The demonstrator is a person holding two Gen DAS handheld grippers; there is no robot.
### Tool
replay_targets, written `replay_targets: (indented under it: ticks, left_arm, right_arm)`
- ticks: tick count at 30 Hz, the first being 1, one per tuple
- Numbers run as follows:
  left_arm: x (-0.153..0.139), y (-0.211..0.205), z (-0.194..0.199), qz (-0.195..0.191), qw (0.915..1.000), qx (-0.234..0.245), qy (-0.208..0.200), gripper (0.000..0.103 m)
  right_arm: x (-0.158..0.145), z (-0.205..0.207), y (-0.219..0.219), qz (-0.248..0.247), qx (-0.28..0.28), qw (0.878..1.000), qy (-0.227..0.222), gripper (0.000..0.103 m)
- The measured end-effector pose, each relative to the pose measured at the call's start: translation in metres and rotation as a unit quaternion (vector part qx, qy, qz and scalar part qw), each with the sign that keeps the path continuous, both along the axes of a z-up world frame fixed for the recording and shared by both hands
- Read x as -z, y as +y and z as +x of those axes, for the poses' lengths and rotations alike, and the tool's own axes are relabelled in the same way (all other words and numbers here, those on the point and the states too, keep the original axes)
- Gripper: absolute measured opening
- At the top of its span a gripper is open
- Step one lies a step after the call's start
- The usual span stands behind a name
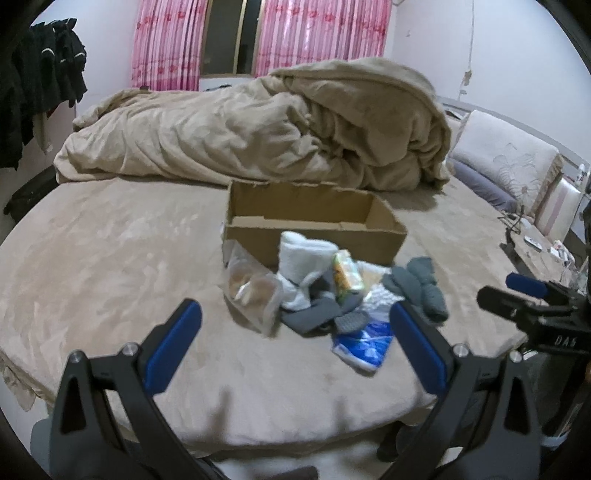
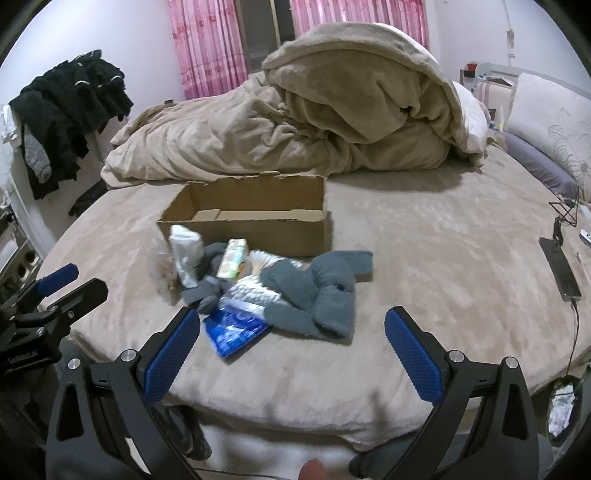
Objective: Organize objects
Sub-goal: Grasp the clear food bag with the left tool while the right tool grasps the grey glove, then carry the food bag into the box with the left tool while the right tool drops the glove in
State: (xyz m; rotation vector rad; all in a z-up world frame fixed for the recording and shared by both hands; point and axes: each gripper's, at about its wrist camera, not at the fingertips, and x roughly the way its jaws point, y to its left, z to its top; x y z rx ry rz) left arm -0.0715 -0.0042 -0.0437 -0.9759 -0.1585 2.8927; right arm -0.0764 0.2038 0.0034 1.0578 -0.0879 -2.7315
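Observation:
An open cardboard box stands empty on the bed. In front of it lies a pile: a clear plastic bag, white socks, a green-yellow carton, dark grey socks and a blue-white packet. My left gripper is open and empty, just short of the pile. My right gripper is open and empty, near the grey socks and the packet. Each gripper shows in the other's view: the right one and the left one.
A crumpled beige duvet lies behind the box. Pillows are at the right. A phone on a cable lies at the bed's right edge. Black clothes hang at the left. Pink curtains cover the far window.

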Motion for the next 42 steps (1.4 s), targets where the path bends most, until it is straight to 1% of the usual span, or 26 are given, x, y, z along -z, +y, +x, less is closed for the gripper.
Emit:
replay_targets:
  ticks: [2,4,6,9,11,14,16,18,20,21,22,23,24,25,26,27,28,31,38,42]
  left_arm:
    - [0.01,-0.003,-0.012,-0.004,1.0,-0.003,-0.007,0.102]
    - [0.02,-0.008,-0.026,-0.006,0.9999,-0.004,-0.015,0.102]
    - [0.027,-0.016,-0.038,-0.002,0.9998,-0.007,-0.019,0.102]
    - [0.035,-0.023,-0.051,-0.012,0.9998,-0.011,-0.015,0.101]
    - [0.041,-0.025,-0.062,-0.016,0.9997,-0.01,-0.019,0.1]
    - [0.053,-0.03,-0.074,-0.01,0.9991,-0.015,-0.039,0.093]
    - [0.062,-0.031,-0.081,-0.011,0.9987,-0.017,-0.047,0.092]
    - [0.07,-0.029,-0.088,-0.019,0.9979,-0.017,-0.059,0.081]
    - [0.077,-0.027,-0.094,-0.017,0.9973,-0.014,-0.069,0.074]
    - [0.079,-0.027,-0.095,-0.014,0.9974,-0.012,-0.069,0.07]
    - [0.081,-0.027,-0.096,-0.009,0.9975,-0.009,-0.069,0.067]
    - [0.082,-0.028,-0.097,-0.005,0.9977,-0.009,-0.068,0.066]
    - [0.082,-0.028,-0.097,-0.003,0.9979,-0.009,-0.064,0.065]
    - [0.082,-0.029,-0.096,-0.003,0.9981,-0.008,-0.061,0.063]
    - [0.082,-0.029,-0.095,-0.002,0.9983,-0.008,-0.058,0.058]
    - [0.082,-0.03,-0.094,-0.002,0.9985,-0.009,-0.054,0.055]
    - [0.081,-0.03,-0.091,-0.001,0.9986,-0.01,-0.052,0.054]
    - [0.078,-0.033,-0.085,0.004,0.9989,-0.011,-0.044,0.049]
    - [0.066,-0.038,-0.066,0.005,0.9997,-0.011,-0.02,0.045]
    - [0.049,-0.038,-0.052,0.012,0.9999,-0.011,-0.002,0.045]
  right_arm:
    - [0.009,-0.014,0.004,-0.002,-0.001,1.0,-0.008,0.098]
    - [0.017,-0.024,0.007,0.001,-0.002,1.0,-0.017,0.093]
    - [0.027,-0.038,0.011,0.002,0.001,1.0,-0.026,0.093]
    - [0.041,-0.055,0.017,0.005,0.002,0.999,-0.043,0.092]
    - [0.049,-0.064,0.021,0.005,0.01,0.999,-0.051,0.085]
    - [0.064,-0.081,0.029,-0.003,0.018,0.997,-0.069,0.084]
    - [0.074,-0.087,0.03,-0.005,0.022,0.997,-0.08,0.082]
    - [0.084,-0.095,0.033,-0.01,0.023,0.995,-0.093,0.082]
    - [0.088,-0.1,0.033,-0.017,0.023,0.994,-0.102,0.081]
    - [0.089,-0.102,0.033,-0.023,0.019,0.994,-0.103,0.079]
    - [0.09,-0.103,0.032,-0.026,0.014,0.994,-0.102,0.073]
    - [0.091,-0.103,0.03,-0.027,0.008,0.994,-0.103,0.07]
    - [0.092,-0.103,0.028,-0.031,0.001,0.994,-0.105,0.061]
    - [0.093,-0.103,0.027,-0.037,-0.006,0.994,-0.107,0.049]
    - [0.094,-0.101,0.026,-0.045,-0.015,0.993,-0.11,0.045]
    - [0.094,-0.099,0.025,-0.043,-0.017,0.993,-0.109,0.044]
    - [0.093,-0.098,0.025,-0.043,-0.018,0.993,-0.107,0.043]
    - [0.088,-0.094,0.028,-0.055,-0.017,0.993,-0.103,0.042]
    - [0.066,-0.079,0.031,-0.058,-0.017,0.996,-0.066,0.042]
    - [0.053,-0.073,0.028,-0.056,-0.022,0.997,-0.048,0.042]
